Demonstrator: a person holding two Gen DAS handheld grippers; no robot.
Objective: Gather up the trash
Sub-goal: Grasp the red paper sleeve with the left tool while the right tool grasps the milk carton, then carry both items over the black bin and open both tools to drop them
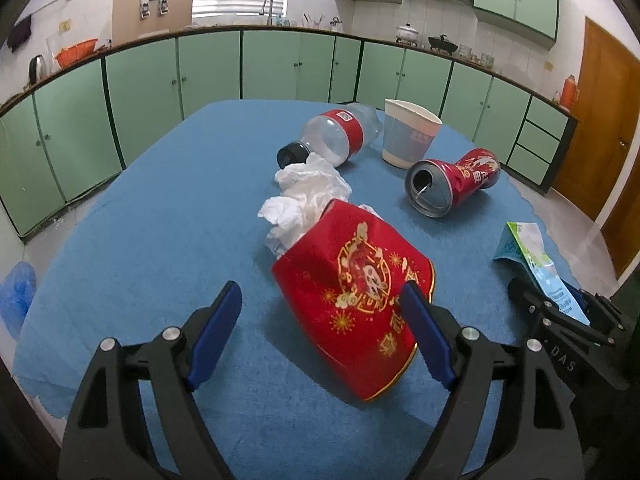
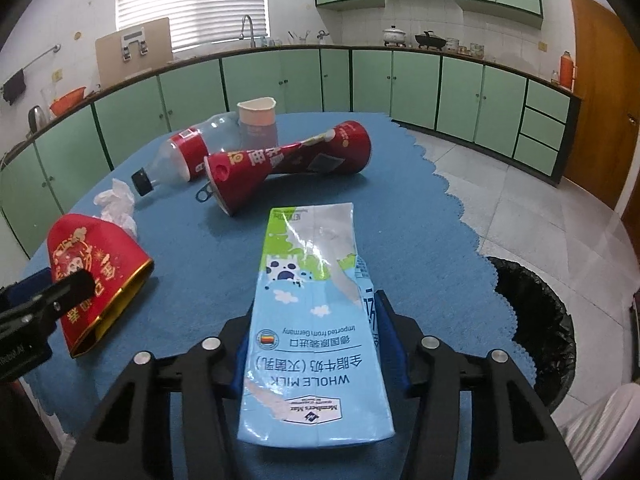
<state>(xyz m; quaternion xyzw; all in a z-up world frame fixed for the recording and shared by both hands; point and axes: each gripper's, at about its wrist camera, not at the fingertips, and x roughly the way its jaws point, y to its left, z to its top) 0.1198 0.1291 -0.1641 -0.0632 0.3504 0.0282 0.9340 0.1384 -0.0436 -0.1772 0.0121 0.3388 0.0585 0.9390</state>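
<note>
My left gripper (image 1: 320,320) is open, its blue pads either side of a flattened red paper cup (image 1: 352,304) lying on the blue table mat (image 1: 160,240); the right pad touches the cup's edge. My right gripper (image 2: 316,344) is shut on a light blue milk carton (image 2: 312,312), held above the mat; the carton also shows in the left wrist view (image 1: 536,256). Crumpled white tissue (image 1: 304,196), an empty plastic bottle (image 1: 336,136), a white paper cup (image 1: 408,132) and a red can (image 1: 452,180) lie farther back.
A black-lined trash bin (image 2: 532,320) stands on the tiled floor right of the table. Green kitchen cabinets (image 1: 208,72) run along the back wall. A wooden door (image 2: 600,92) is at far right. A blue bag (image 1: 16,292) is by the table's left edge.
</note>
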